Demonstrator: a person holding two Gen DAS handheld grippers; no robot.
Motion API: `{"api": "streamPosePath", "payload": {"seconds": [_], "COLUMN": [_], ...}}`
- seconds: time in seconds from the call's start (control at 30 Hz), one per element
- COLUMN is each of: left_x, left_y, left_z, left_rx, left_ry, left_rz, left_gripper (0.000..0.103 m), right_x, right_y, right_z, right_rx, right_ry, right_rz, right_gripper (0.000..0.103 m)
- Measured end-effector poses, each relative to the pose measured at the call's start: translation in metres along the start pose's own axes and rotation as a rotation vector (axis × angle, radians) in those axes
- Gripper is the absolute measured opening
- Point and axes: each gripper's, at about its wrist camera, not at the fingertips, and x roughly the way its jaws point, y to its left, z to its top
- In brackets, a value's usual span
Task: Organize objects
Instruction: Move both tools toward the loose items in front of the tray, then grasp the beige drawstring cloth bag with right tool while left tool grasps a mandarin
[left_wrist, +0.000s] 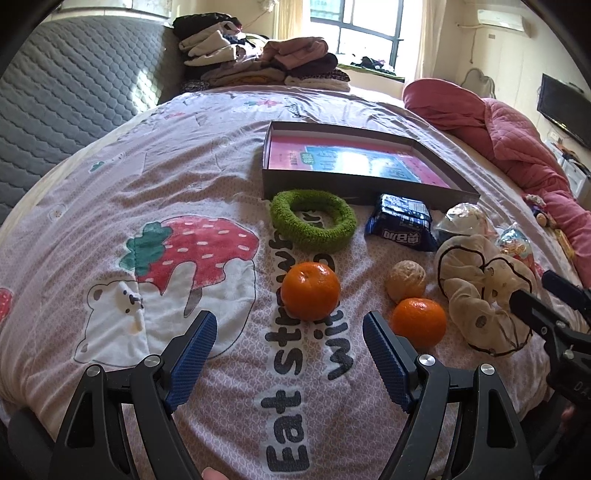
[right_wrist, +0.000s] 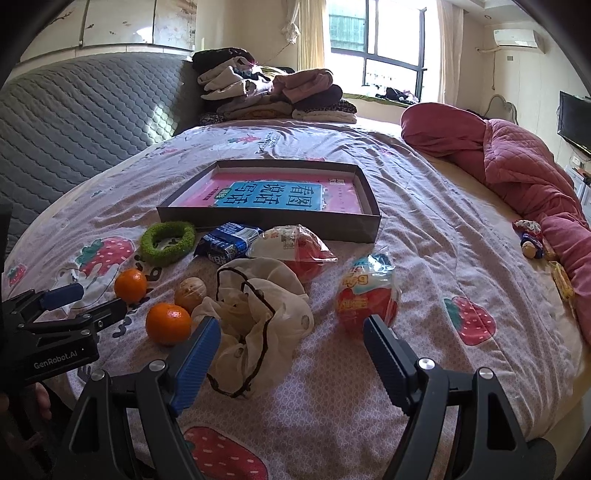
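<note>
On the bed lie two oranges (left_wrist: 310, 290) (left_wrist: 418, 322), a peeled orange (left_wrist: 405, 280), a green fuzzy ring (left_wrist: 313, 220), a blue snack packet (left_wrist: 400, 221), a cream scrunchie (left_wrist: 484, 295), two wrapped toy eggs (right_wrist: 367, 297) (right_wrist: 295, 249), and an open dark box (left_wrist: 354, 162) with a pink book inside. My left gripper (left_wrist: 290, 328) is open and empty just short of the nearer orange. My right gripper (right_wrist: 291, 339) is open and empty, above the scrunchie (right_wrist: 258, 317) and beside the near egg.
A pink quilt (right_wrist: 517, 166) is bunched along the right side of the bed. Folded clothes (right_wrist: 273, 96) are piled at the far end by the grey headboard (right_wrist: 74, 122). Small toys (right_wrist: 530, 242) lie near the quilt.
</note>
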Motion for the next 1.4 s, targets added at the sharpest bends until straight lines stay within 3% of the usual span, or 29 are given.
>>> {"api": "streamPosePath", "payload": {"seconds": [0.2, 0.63, 0.73, 0.93, 1.4], "left_x": [0.013, 0.033, 0.034, 0.04, 0.015], "left_y": [0.001, -0.001, -0.003, -0.005, -0.009], "left_z": [0.005, 0.013, 0.013, 0.011, 0.01], "left_rx": [0.01, 0.031, 0.043, 0.06, 0.07], "left_ry": [0.009, -0.001, -0.008, -0.011, -0.131], "left_rz": [-0.021, -0.015, -0.012, -0.045, -0.065], "left_gripper": [0.082, 0.082, 0.073, 0.041, 0.039], "right_x": [0.013, 0.032, 0.033, 0.033, 0.01], "right_y": [0.004, 0.018, 0.017, 0.014, 0.001], "right_z": [0.002, -0.004, -0.005, -0.006, 0.0], "right_rx": [-0.019, -0.099, -0.101, -0.085, -0.027], "right_ry": [0.012, 0.028, 0.02, 0.007, -0.098], "right_rz": [-0.031, -0.035, -0.028, -0.002, 0.06], "right_gripper": [0.077, 0.034, 0.03, 0.026, 0.023]}}
